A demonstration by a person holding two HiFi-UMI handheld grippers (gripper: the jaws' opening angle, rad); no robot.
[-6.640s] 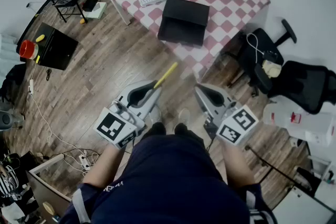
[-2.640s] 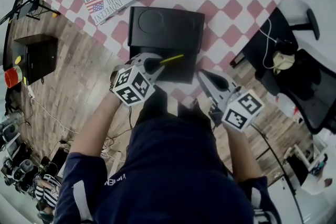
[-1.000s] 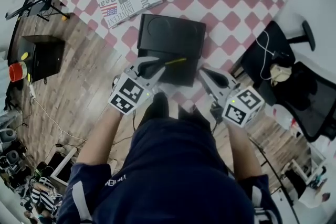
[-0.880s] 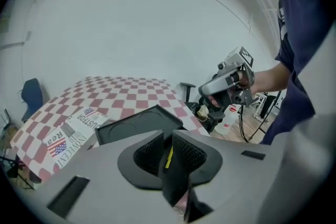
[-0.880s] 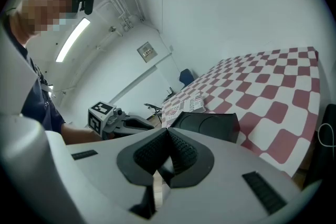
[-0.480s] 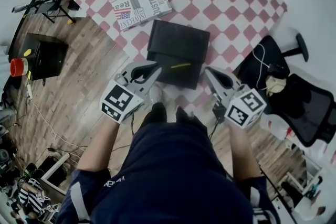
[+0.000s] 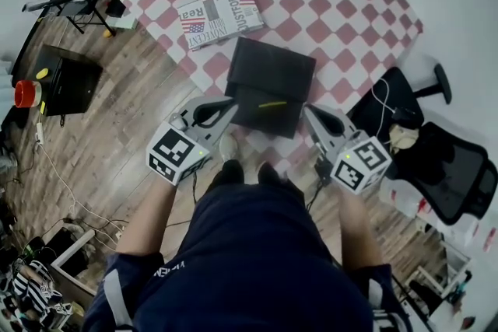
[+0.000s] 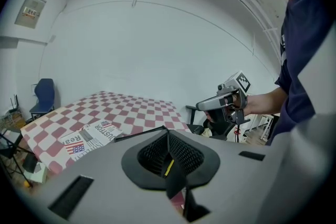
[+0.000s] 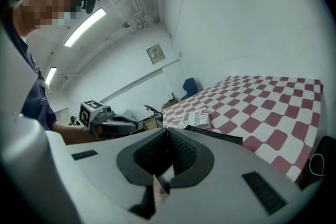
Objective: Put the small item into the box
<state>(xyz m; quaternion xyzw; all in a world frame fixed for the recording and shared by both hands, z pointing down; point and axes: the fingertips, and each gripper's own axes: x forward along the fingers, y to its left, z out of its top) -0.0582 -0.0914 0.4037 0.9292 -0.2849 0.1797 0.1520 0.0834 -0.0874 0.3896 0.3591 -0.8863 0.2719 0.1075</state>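
grippers flank the near side of a black box (image 7: 272, 66), one at each front corner, both held out over the wooden floor (image 7: 148, 89) at the table's edge. the left gripper (image 7: 232, 103) points toward the box's near left corner. its jaws are closing the last little way and already meet at the tips, with nothing pinched. in the left gripper view only a thin sliver of yellow shows through the slit behind the pads. the right gripper (image 7: 308, 110) sits at the near right corner, jaws pressed together and empty as well. each carries its marker cube toward the person's body.

the small yellow stick (image 7: 272, 104) lies in the near part of the box, roughly crosswise, free of both tools and between their tips. the box rests at the near edge of a table covered in a red-and-white checked cloth (image 7: 342, 4). a magazine (image 7: 220, 18) with a flag print lies flat on the cloth just beyond the box's far left corner.

off the table, a black office chair (image 7: 436, 159) stands to the right with a white cable draped on a second dark seat beside it. far to the left a red-lidded container (image 7: 26, 93) sits on the floor next to a flat black case (image 7: 70, 74). the person's dark blue top fills the bottom of the head view.
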